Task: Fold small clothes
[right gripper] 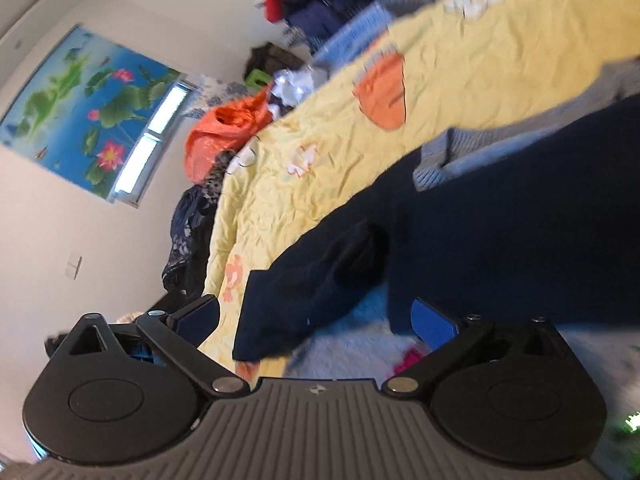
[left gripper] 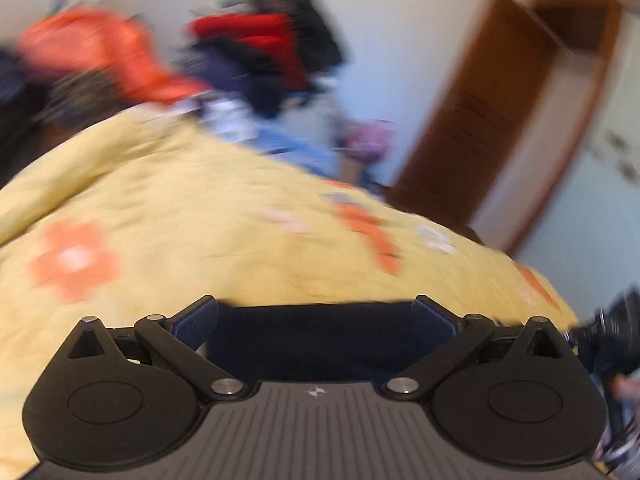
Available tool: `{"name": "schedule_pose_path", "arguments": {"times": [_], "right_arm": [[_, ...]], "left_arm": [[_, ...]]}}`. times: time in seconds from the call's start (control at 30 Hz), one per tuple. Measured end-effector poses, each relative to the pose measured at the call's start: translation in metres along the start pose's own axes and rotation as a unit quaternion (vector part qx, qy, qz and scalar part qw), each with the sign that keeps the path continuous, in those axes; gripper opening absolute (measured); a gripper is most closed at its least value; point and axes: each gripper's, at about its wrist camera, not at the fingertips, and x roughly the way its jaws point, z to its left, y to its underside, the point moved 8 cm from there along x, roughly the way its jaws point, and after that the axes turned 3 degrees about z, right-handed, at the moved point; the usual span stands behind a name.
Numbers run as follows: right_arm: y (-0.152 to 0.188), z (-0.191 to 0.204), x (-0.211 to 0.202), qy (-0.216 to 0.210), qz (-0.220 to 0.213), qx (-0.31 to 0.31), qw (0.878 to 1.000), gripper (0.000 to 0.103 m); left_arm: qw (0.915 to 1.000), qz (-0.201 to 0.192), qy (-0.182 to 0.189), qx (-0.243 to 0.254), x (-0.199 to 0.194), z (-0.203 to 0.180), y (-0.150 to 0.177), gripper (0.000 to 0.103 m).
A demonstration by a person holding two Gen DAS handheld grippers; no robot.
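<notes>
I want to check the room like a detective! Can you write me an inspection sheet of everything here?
Surface: crinkled yellow bedspread with orange flowers.
Job's things: dark navy garment spread on it; grey knitted piece beside it.
Clutter: orange plastic bag, pile of red and dark clothes, light blue cloth.
Grippers: left claw open, right claw open; neither holds anything.
Cables: nothing seen.
Surroundings: lotus-flower picture, window, brown wooden door.
</notes>
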Motion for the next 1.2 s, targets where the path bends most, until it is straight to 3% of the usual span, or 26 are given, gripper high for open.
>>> {"name": "schedule_pose_path", "arguments": {"times": [0.17,0.27,0.37,0.4,0.43,0.57,0.73,0.9,0.93,0.97,1.0,1.03,1.2], "right_arm": [[-0.005,0.001,0.045,0.019,0.048,0.004,0.999,0.098],[-0.003,0.005,0.07,0.035,0.051,-0.024,0.998,0.086],[0.002,0.013,0.083,0.07,0.068,-0.084,0.992,0.04],[0.002,0.021,0.08,0.074,0.056,-0.117,0.989,0.013],[0.0,0.025,0.078,0.084,0.047,-0.136,0.986,0.014],[-0.013,0.023,0.072,0.088,0.016,-0.096,0.991,0.014],[-0.01,0.029,0.06,0.061,-0.002,-0.064,0.996,0.014],[-0.014,0.058,0.045,0.052,-0.016,-0.082,0.995,0.014],[-0.016,0.062,0.04,0.054,-0.019,-0.086,0.995,0.014],[-0.018,0.066,0.036,0.055,-0.024,-0.088,0.994,0.014],[-0.022,0.07,0.032,0.054,-0.029,-0.088,0.994,0.014],[-0.025,0.075,0.028,0.051,-0.032,-0.088,0.994,0.014],[-0.036,0.095,0.014,0.039,-0.04,-0.09,0.994,0.014]], "left_arm": [[0.9937,0.026,0.001,-0.109,0.001,0.074,0.0,0.103],[0.9869,0.052,0.018,-0.152,0.014,0.09,0.02,0.103],[0.9821,0.079,0.072,-0.155,0.024,0.074,0.038,0.103],[0.983,0.084,0.084,-0.14,0.027,0.063,0.042,0.103],[0.9857,0.089,0.078,-0.12,0.028,0.056,0.045,0.103],[0.9926,0.099,0.033,-0.062,0.041,0.042,0.049,0.103],[0.9895,0.095,0.028,-0.106,0.046,0.056,0.038,0.103],[0.9831,0.098,0.04,-0.149,0.064,0.06,0.022,0.102],[0.9821,0.106,0.042,-0.15,0.069,0.057,0.021,0.092],[0.9812,0.119,0.045,-0.145,0.072,0.052,0.02,0.072],[0.9795,0.136,0.038,-0.143,0.076,0.048,0.021,0.027],[0.9792,0.145,0.023,-0.14,0.076,0.046,0.023,0.023],[0.9791,0.16,0.019,-0.125,0.079,0.034,0.025,0.01]]}}
